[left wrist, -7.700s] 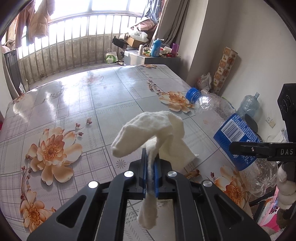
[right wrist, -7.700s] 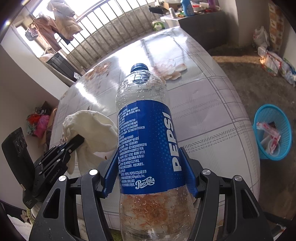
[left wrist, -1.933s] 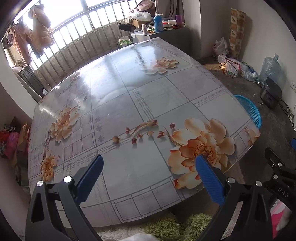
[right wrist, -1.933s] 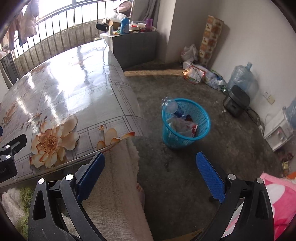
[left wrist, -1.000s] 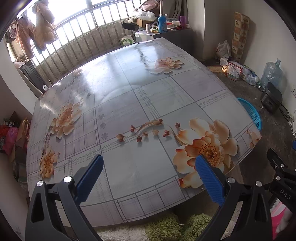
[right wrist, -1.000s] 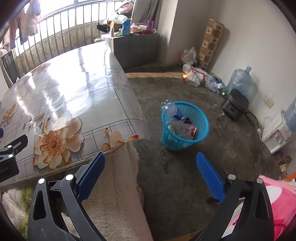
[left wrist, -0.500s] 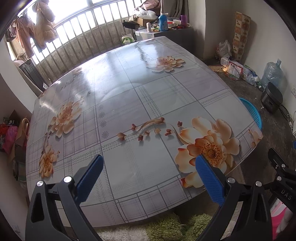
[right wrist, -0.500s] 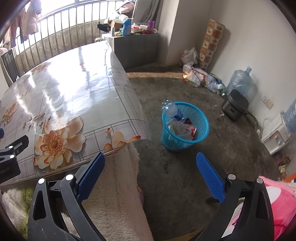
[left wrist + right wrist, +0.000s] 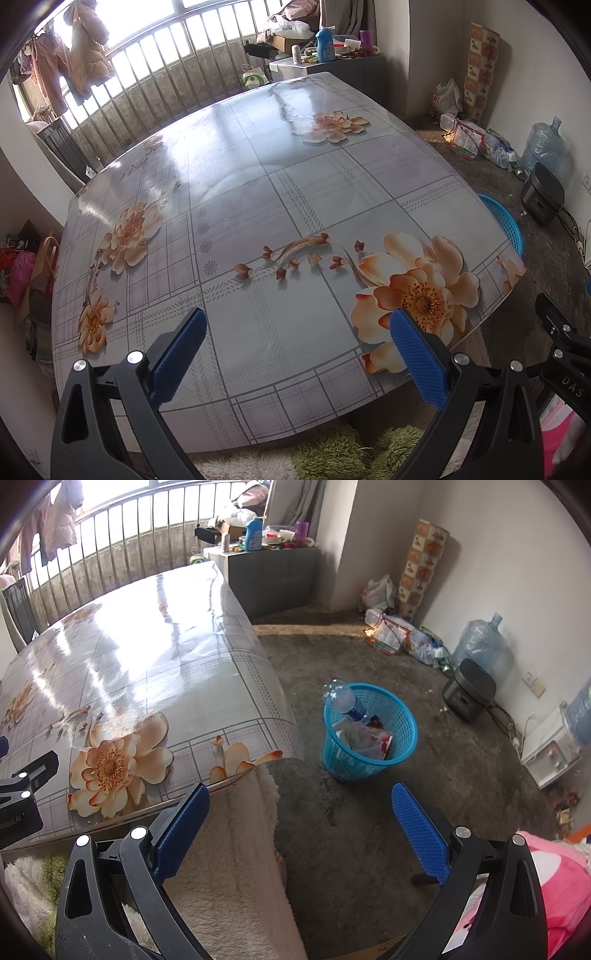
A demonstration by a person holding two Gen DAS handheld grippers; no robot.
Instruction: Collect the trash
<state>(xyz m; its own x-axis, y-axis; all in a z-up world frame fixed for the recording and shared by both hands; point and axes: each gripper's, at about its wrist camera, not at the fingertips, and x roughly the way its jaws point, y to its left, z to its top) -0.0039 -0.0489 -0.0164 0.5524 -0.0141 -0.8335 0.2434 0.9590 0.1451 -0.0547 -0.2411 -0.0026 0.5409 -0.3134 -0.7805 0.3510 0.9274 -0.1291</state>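
A blue mesh waste basket (image 9: 402,734) stands on the concrete floor beside the table; a clear plastic bottle (image 9: 341,698) sticks out of it and crumpled wrappers (image 9: 364,740) lie inside. Its rim (image 9: 504,221) peeks past the table's right edge in the left wrist view. My right gripper (image 9: 299,821) hangs open and empty over the floor, short of the basket. My left gripper (image 9: 295,350) is open and empty above the near edge of the flower-patterned table (image 9: 295,192). The right gripper's side (image 9: 561,354) shows at the far right of the left wrist view.
A grey cabinet (image 9: 273,572) with a blue detergent bottle (image 9: 254,530) stands behind the table. Along the right wall sit plastic bags (image 9: 399,635), a water jug (image 9: 480,642) and a dark rice cooker (image 9: 469,690). A cream fleece cloth (image 9: 236,867) hangs below the table edge.
Since 7.7 s ago the left gripper has let go of the white rag and the right gripper of the Pepsi bottle. Over the last second both views have barely shifted.
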